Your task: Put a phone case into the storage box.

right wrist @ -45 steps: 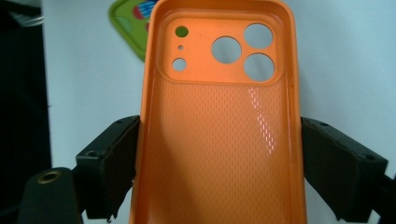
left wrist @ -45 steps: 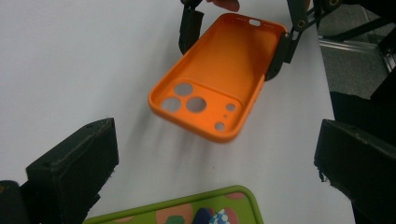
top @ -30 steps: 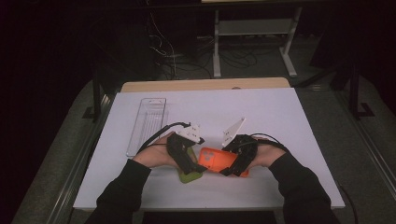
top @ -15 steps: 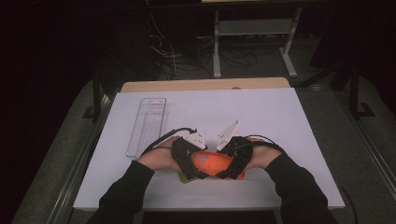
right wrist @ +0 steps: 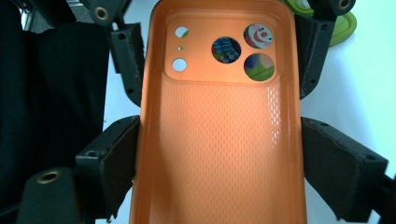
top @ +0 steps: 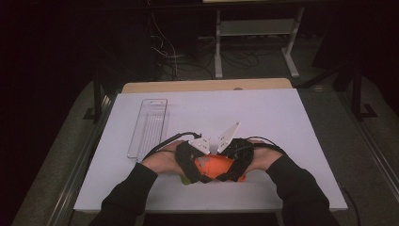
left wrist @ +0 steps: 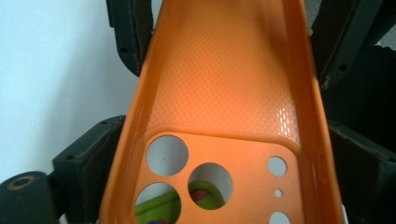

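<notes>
Both grippers were found clamped on one orange phone case point(top: 217, 165), held just above the near edge of the white table point(top: 282, 122). Left gripper point(left wrist: 219, 154) had its jaws closed against the long sides of the case at the camera-hole end; right gripper point(right wrist: 219, 154) gripped the same two sides at the plain end. The case was empty, its hollow side facing both gripper cameras, with the textured inner floor and the camera openings plain to see. A green object point(right wrist: 343, 21) with coloured print lay on the table directly beneath; parts of it showed through the holes. What it was could not be determined. A clear tray point(top: 149, 126) stood well apart, toward the far left.

Judgement: the step in hand appeared to be fitting or positioning the case over the object below. To do it well, both grips should stay level and square so the soft walls are not bowed inward, the camera holes should be lined up first, and the case lowered evenly rather than one end at a time.
</notes>
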The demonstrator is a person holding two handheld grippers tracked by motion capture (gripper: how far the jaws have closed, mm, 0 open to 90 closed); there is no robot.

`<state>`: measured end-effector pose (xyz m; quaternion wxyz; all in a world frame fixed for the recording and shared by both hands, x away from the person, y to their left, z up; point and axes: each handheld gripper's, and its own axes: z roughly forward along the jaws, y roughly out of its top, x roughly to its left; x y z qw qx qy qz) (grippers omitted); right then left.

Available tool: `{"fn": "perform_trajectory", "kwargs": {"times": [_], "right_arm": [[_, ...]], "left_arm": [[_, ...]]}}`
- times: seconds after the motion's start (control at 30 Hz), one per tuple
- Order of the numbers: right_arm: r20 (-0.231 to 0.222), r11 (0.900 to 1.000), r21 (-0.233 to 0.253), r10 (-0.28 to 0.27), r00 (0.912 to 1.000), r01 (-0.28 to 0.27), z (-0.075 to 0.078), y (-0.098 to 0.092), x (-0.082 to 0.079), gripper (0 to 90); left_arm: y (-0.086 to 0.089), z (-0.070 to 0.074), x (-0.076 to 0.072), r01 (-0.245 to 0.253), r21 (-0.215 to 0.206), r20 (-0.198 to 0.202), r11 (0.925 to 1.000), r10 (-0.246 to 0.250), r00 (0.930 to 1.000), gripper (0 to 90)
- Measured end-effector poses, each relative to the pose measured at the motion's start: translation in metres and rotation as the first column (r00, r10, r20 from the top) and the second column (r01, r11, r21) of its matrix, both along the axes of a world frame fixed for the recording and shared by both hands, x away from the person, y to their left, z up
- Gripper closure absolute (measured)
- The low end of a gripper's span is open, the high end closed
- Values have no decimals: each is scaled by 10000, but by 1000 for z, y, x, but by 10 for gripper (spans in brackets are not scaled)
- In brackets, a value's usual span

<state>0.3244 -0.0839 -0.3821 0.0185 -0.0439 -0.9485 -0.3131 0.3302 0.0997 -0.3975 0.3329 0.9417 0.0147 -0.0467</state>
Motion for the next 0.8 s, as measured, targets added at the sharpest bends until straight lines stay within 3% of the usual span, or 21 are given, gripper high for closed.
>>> {"fn": "perform_trajectory", "kwargs": {"times": [0.6, 0.8], "right_arm": [[-244, 10000, -79, -55, 9997, 53, -3, -2, 0, 143], [-484, 9987, 320, -385, 9981, 401, -3, -6, 3, 45]], "left_arm": [[1, -2, 0, 304, -286, -132, 9991, -308, 9994, 144], [4, 2, 1, 78, -417, -78, 9991, -81, 9999, 151]]}}
